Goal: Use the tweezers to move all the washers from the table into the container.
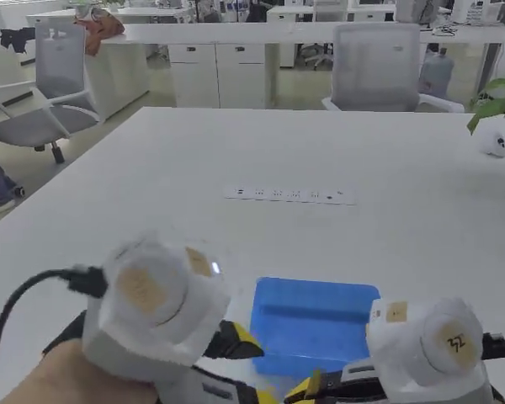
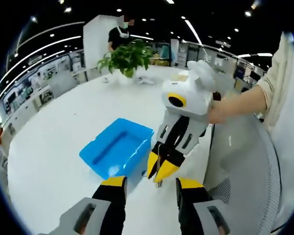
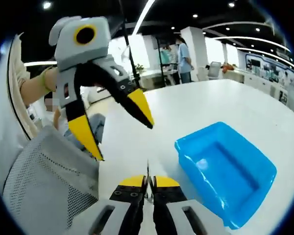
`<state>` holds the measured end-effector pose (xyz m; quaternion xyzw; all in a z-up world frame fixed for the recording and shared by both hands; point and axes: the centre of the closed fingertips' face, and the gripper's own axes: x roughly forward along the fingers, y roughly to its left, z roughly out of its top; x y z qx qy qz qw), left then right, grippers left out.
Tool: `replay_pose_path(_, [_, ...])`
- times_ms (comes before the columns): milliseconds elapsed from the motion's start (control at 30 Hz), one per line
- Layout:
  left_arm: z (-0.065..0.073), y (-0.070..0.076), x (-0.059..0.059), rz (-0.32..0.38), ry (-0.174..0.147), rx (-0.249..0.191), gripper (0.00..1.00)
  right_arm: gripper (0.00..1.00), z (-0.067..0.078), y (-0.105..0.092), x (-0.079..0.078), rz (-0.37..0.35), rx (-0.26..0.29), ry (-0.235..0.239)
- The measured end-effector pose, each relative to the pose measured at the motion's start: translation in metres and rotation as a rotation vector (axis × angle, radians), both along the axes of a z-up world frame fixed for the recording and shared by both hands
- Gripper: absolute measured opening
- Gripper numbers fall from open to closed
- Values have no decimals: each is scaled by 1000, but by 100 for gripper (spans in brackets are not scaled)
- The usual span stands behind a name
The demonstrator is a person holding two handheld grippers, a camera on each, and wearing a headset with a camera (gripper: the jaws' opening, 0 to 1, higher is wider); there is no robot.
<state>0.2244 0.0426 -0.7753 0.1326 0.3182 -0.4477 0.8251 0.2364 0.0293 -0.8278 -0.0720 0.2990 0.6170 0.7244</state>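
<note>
The blue container (image 1: 313, 324) sits empty on the white table (image 1: 236, 151), near the front edge. My left gripper (image 1: 248, 366) is low on the left with its jaws open and nothing between them (image 2: 152, 183). My right gripper (image 1: 307, 389) is low on the right, shut on thin metal tweezers (image 3: 148, 171). The two grippers face each other beside the container (image 2: 117, 147). In the left gripper view the right gripper (image 2: 159, 171) points its tweezers (image 2: 157, 178) down at the table. In the right gripper view the left gripper (image 3: 120, 137) hangs open to the left of the container (image 3: 225, 166).
A built-in socket strip (image 1: 290, 195) lies mid-table. A plant (image 1: 501, 101) and a small white object (image 1: 494, 139) are at the far right. A grey mesh chair (image 3: 44, 181) is close behind the table edge. Office chairs (image 1: 55, 84) and desks stand beyond.
</note>
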Motion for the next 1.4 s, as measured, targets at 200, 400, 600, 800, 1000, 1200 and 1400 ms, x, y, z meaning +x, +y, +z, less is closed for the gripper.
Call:
replay_pose_path(200, [8,-1,-28,164,-8,-260,56,2,6,-4,6,-145,114,162])
replay_pose_path(400, [22,-3,-28,292,-152,-360,72,2,24,-12,14,-223,169,236])
replay_pose_path(600, [31,-3,-22,388,-243,-419,85,2,47,-28,26,-275,190,237])
replay_pose_path(800, [41,11,-14,448,-355,-384,94,2,59,-42,38,-325,203,244])
replay_pose_path(1000, [34,16,-12,463,-421,-306,98,2,70,-50,52,-363,203,220])
replay_pose_path(1200, [26,21,-10,484,-403,-244,99,2,72,-60,79,-410,183,165])
replay_pose_path(1400, [31,15,-11,451,-421,-270,99,2,61,-65,104,-425,155,136])
